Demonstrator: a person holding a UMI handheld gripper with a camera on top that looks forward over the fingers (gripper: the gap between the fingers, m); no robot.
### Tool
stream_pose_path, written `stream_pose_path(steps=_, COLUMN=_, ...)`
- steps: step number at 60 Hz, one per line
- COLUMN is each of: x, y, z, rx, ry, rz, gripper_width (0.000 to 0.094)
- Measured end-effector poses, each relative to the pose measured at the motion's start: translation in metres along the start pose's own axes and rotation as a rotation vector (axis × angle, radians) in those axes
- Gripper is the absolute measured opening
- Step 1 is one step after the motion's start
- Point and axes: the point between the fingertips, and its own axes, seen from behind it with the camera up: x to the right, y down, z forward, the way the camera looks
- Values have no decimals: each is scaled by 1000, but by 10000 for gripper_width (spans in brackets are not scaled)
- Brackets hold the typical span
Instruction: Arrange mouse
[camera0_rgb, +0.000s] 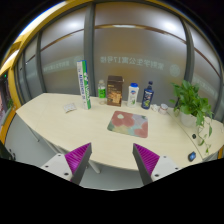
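Observation:
A patterned reddish-brown mouse pad (128, 123) lies in the middle of a long pale table (60, 125), well beyond my fingers. A small dark object (192, 157), possibly the mouse, lies near the table's near right edge, to the right of my right finger. My gripper (112, 165) is open and empty, held above the floor in front of the table's near edge. The purple pads (77, 157) stand wide apart with nothing between them.
A row stands along the table's far side: a tall green-and-white box (84, 85), a green bottle (101, 92), a brown box (115, 90), a white bottle (133, 95) and a dark bottle (148, 96). A leafy plant (192, 100) stands at the right end. Glass walls are behind.

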Motion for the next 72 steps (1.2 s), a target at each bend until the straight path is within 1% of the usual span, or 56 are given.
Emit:
stream_pose_path(steps=7, x=41, y=35, z=3, rx=-43, ry=34, rz=32, gripper_width=852)
stream_pose_path(steps=8, x=36, y=34, z=0, rx=-52, ry=43, rz=39, gripper_width=854)
stream_pose_path(steps=9, x=56, y=47, z=1, rx=-55, ry=45, rz=43, gripper_width=853)
stream_pose_path(steps=14, x=104, y=83, z=4, rx=-87, ry=88, rz=66, gripper_width=852)
stream_pose_path(steps=24, x=215, y=145, z=5, rx=-134, ry=196, rz=154, gripper_width=853)
stream_pose_path(steps=31, x=304, y=179, z=9, rx=-141, ry=272, rz=201, gripper_width=849)
stream_pose_path(steps=39, x=394, y=205, z=22, rx=-136, ry=326, rz=243, gripper_width=850)
stream_pose_path(steps=46, x=447, y=214, z=46, rx=-121, ry=319, rz=298, gripper_width=848)
stream_pose_path(steps=53, x=481, y=214, z=72, rx=-113, ry=305, rz=316, gripper_width=850)
stream_pose_path(steps=60, x=493, y=211, z=98, rx=-125, ry=273, rz=337, gripper_width=850)
stream_pose_path(steps=72, x=507, y=194, z=131, rx=-113, ry=274, rz=306, gripper_width=849)
